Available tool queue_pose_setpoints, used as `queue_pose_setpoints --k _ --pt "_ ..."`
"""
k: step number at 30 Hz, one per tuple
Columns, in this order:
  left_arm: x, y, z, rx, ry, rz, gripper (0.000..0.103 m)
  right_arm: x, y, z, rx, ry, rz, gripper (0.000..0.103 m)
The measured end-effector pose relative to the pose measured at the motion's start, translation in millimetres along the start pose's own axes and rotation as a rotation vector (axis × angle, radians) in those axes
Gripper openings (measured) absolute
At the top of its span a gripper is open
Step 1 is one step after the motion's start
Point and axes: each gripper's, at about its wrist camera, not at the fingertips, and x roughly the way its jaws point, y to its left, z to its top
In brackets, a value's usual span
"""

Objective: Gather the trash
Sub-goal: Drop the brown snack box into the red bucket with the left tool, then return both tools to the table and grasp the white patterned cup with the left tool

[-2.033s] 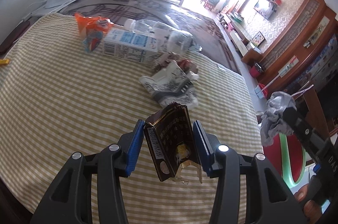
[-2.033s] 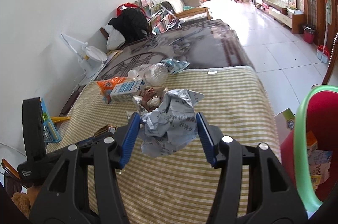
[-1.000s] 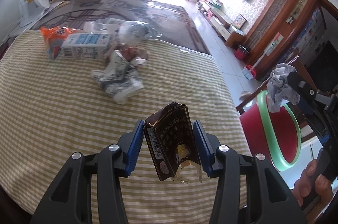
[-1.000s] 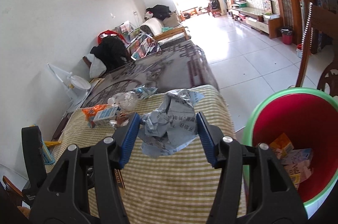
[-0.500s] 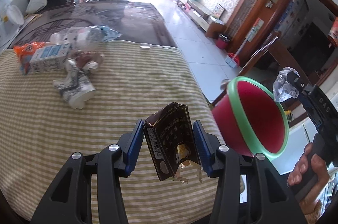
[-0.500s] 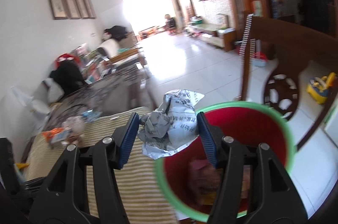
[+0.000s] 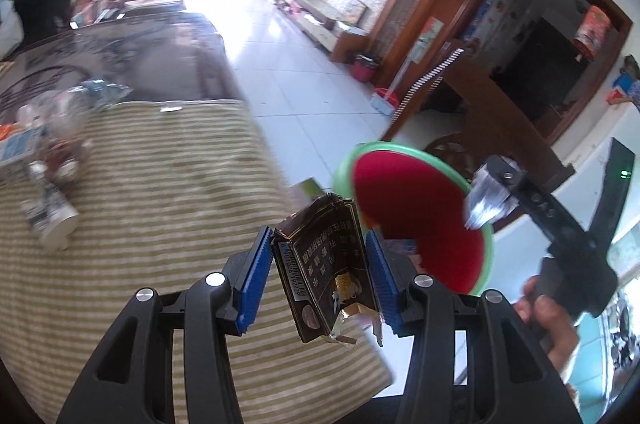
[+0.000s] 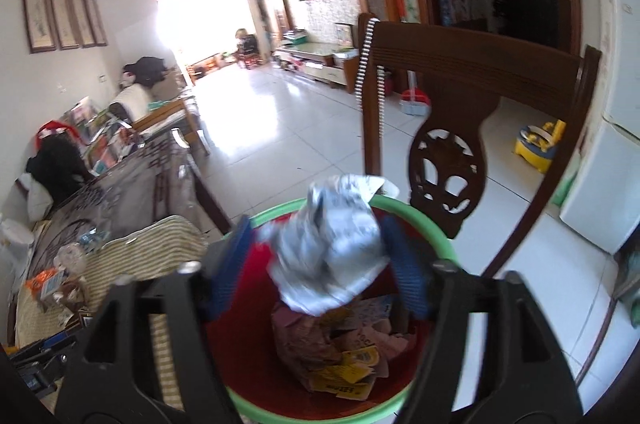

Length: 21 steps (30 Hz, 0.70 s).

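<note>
My left gripper [image 7: 318,238] is shut on a dark brown flattened carton [image 7: 326,264], held upright above the table's right edge beside the red bin with a green rim [image 7: 400,148]. In the right wrist view my right gripper [image 8: 318,228] hangs over the bin's rim [image 8: 424,220]. Its jaws are opening, and the blue pads stand apart from the crumpled printed paper [image 8: 332,256], which is blurred and loose between them above the bin's mouth. The left wrist view shows that gripper [image 7: 492,192] and the paper [image 7: 482,208] at the bin's far side.
A striped cloth covers the table [image 7: 160,184]; a rolled wrapper [image 7: 48,220], a clear bottle [image 7: 68,108] and a small carton [image 7: 16,144] lie at its left. Paper trash [image 8: 344,356] fills the bin's bottom. A wooden chair [image 8: 460,96] stands behind the bin. A hand [image 7: 552,312] holds the right gripper.
The right gripper's pads have spread away from the crumpled paper, now loose over the bin. Both grippers have swung toward the bin; the left still carries the brown carton.
</note>
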Motion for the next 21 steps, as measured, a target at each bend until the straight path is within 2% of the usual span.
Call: queue_pose_setpoints --k 4,12,14,15,16,19,21 --pt "16.0 -24.2 5.0 0.052 0.007 -0.047 0.045 -7.5 -5.5 3.8 0.042 -0.059 -0.036 0.095" --pt "39.7 -70.4 22.7 0.149 -0.001 -0.119 0.045 -27.8 -26.0 8.1 0.175 -0.195 -0.092 0.097" --pt "44.6 -77.8 25.7 0.166 -0.004 -0.135 0.049 -32.0 -30.2 8.9 0.210 -0.224 -0.103 0.097" --pt "48.2 -81.4 27.9 0.169 -0.004 -0.146 0.056 -33.0 -31.7 9.5 0.219 -0.234 -0.107 0.097" --pt "50.2 -82.0 28.9 0.165 0.003 -0.153 0.069 -33.4 -32.7 10.1 0.230 -0.243 -0.113 0.098" --pt "47.8 -77.0 27.2 0.141 -0.003 -0.169 0.071 -29.5 -28.8 12.2 0.234 -0.236 -0.106 0.098" --pt "43.9 -66.8 23.1 0.149 -0.003 -0.151 0.072 -24.3 -22.5 13.7 0.225 -0.214 -0.096 0.098"
